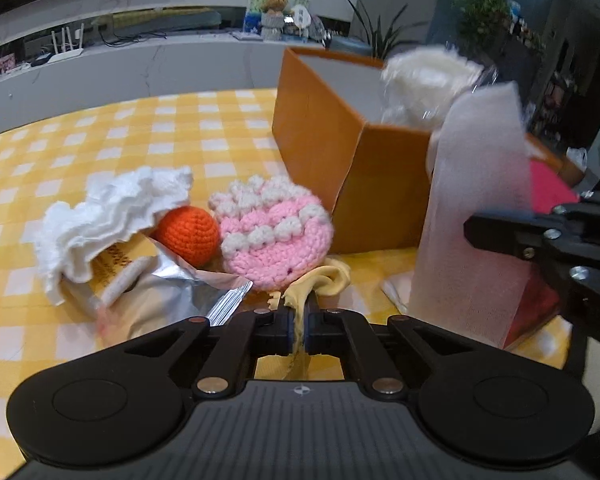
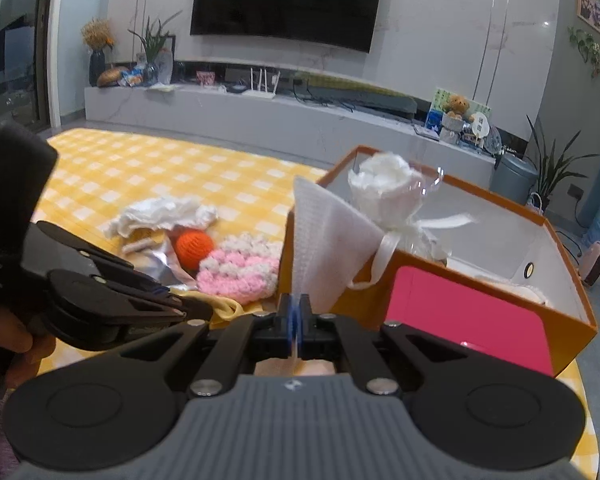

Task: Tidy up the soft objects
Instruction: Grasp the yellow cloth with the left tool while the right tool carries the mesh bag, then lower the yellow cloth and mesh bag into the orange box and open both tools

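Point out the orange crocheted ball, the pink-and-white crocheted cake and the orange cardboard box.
Orange crocheted ball (image 1: 188,234), left wrist view, ball's centre.
Pink-and-white crocheted cake (image 1: 276,236), left wrist view, pink side.
Orange cardboard box (image 2: 484,312), right wrist view, pink front wall.

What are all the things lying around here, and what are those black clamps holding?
Orange box: 1, orange outside, white inside, on the table's right side.
Pink card: 1, pink, leaning inside the box's near wall.
White bundle: 1, white with a ribbon, in clear wrap, inside the box.
Crochet cake: 1, pink and white, beside the box.
Crochet ball: 1, orange, touching the cake's left side.
Tissue: 1 crumpled, white, left of the ball.
Foil packet: 1, silver, opened, under the tissue.
Tablecloth: 1, yellow-white check.
White cloth: 1, white, pinched upright.
Yellow cloth: 1, yellow, pinched.
Left gripper: shut on the yellow cloth.
Right gripper: shut on the white cloth.
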A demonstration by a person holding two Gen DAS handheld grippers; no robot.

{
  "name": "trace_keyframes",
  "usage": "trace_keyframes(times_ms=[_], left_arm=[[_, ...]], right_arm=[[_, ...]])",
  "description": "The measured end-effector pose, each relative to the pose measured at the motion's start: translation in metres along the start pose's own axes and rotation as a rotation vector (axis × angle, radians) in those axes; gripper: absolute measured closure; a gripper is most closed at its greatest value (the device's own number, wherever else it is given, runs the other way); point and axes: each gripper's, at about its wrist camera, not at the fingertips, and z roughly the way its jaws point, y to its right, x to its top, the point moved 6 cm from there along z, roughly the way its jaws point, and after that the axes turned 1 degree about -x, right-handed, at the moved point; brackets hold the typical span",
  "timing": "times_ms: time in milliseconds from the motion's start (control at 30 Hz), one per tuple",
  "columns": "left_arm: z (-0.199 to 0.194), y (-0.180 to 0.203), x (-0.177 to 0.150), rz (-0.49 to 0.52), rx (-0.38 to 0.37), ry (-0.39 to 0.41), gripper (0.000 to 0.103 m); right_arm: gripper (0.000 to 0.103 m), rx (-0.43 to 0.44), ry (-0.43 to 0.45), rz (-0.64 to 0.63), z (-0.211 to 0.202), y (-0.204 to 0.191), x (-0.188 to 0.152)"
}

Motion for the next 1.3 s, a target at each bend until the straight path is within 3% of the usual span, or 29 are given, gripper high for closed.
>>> trace_keyframes(times_ms=[267, 567, 800, 967, 1300], left_arm=[[-0.065, 0.010, 0.027, -0.087, -0.049, 0.117, 0.098], [-0.106, 0.055, 0.073, -0.028, -0.139, 0.205, 0.098], [-0.069, 0.095, 0.108, 0.058, -0.200, 0.159, 0.098], [-0.024, 0.111, 0.121, 0.093, -0.220, 0.067, 0.098], [0.022, 0.091, 0.161, 0.103, -0.151, 0.050, 0.098]], right_arm=[[0.103, 0.020, 0.065, 0.052, -0.037, 0.006, 0.011], [0.103, -0.004, 0.197, 0.115, -0.089, 0.031, 0.036], [0.103, -0.053, 0.212, 0.210, -0.105, 0.080, 0.043], [0.103, -0.102, 0.209, 0.231, -0.102, 0.116, 0.048], [0.103, -0.127, 0.182, 0.197, -0.064, 0.166, 0.059]])
